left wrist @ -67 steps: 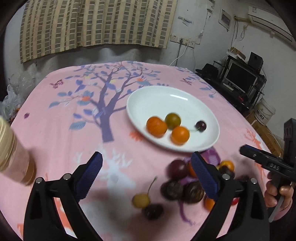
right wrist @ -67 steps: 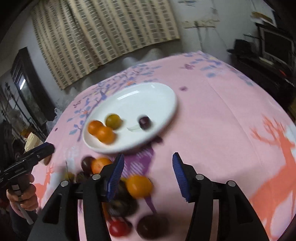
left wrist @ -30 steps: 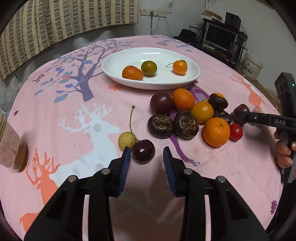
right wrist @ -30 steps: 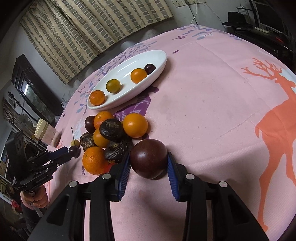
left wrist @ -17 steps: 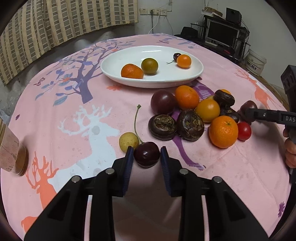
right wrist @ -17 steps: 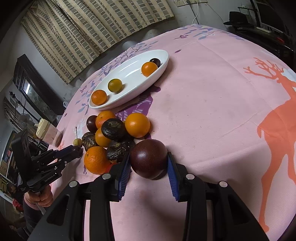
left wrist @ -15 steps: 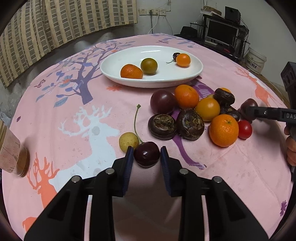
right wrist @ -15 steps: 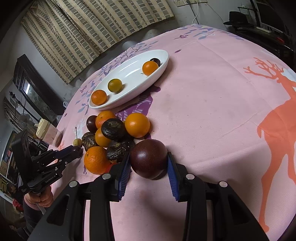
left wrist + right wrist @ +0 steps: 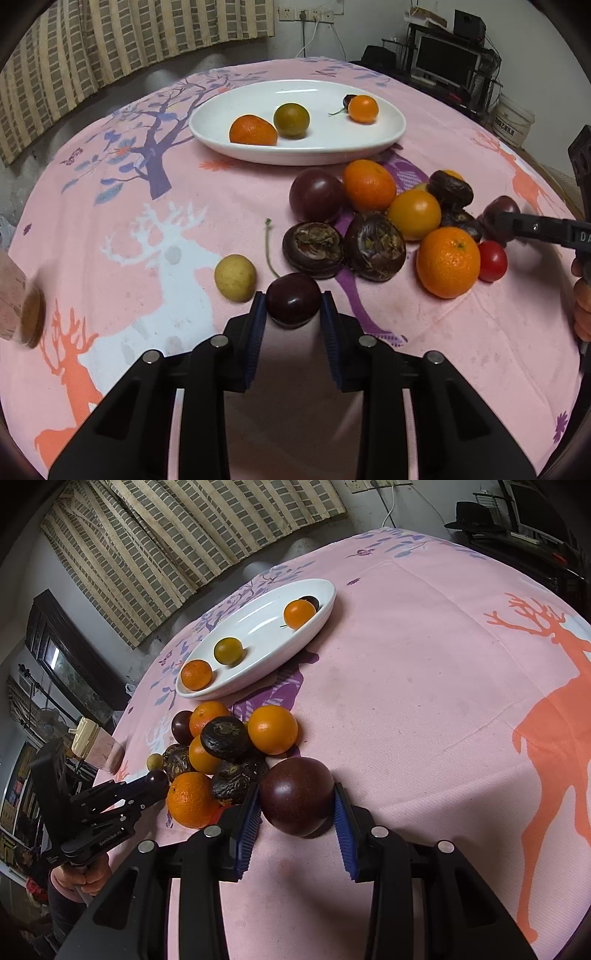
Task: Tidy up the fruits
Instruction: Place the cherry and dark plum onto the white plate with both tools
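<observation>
The left tongs (image 9: 293,319) had closed on a dark cherry (image 9: 293,300) at the lower centre of the frame, gripping its body so the stem trailed free. The right tongs (image 9: 295,814) clamped a large purple plum (image 9: 297,795) at the near edge of the fruit pile (image 9: 221,753). Both were likely bound for the white plate (image 9: 391,136), upper centre on the tabletop (image 9: 461,362), where four small fruits already lay.

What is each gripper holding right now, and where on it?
Left gripper pinches the dark cherry across its sides. Right gripper clamps the big purple fruit across its middle.
</observation>
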`<state>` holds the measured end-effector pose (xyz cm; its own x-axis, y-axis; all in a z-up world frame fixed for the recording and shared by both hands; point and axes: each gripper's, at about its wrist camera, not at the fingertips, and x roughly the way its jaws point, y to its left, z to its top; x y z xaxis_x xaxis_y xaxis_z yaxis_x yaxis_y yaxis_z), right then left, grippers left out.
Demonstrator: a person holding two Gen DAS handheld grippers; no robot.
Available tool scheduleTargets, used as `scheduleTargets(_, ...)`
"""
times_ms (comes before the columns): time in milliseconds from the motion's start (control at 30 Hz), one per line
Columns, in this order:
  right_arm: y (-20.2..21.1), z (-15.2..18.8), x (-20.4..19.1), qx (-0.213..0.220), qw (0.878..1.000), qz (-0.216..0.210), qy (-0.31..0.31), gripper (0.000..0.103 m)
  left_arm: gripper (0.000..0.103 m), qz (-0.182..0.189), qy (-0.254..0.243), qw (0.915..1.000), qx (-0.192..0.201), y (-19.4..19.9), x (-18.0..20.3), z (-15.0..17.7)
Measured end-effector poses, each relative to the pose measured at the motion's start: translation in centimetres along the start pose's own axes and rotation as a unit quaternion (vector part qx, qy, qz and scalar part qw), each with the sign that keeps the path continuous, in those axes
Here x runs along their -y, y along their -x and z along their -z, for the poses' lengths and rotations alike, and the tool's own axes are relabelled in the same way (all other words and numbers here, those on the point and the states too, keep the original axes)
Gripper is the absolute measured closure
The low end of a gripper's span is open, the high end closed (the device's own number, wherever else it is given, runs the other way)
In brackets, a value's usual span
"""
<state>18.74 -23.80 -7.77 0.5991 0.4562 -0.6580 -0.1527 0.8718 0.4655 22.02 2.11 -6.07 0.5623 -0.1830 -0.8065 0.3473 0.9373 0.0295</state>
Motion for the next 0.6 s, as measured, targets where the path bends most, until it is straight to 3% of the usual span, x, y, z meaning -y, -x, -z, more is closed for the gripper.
scheduleTargets(233,0.2,0.1,0.0,0.006,1.0,-0.005,-0.004,0.064,0.073,0.022,0.031,0.9992,0.016,1.1,-0.9,0.1)
scheduleTargets(367,1.0,0.1,-0.5,0.027,1.0,-0.002,0.009,0.064,0.074,0.061,0.058,0.9949,0.055,3.8,-1.8,-0.7)
scheduleTargets(467,1.4,-1.8,-3.3,0.055,0.997,0.003,0.063,0.064,0.074,0.077,0.076,0.9905,0.084,4.9,-2.4,-3.3)
scheduleTargets(600,0.1,-6.5,-6.2,0.091,0.991,0.002,0.1,0.064,0.074,0.07,0.088,0.9887,0.099,3.4,-2.5,-7.9)
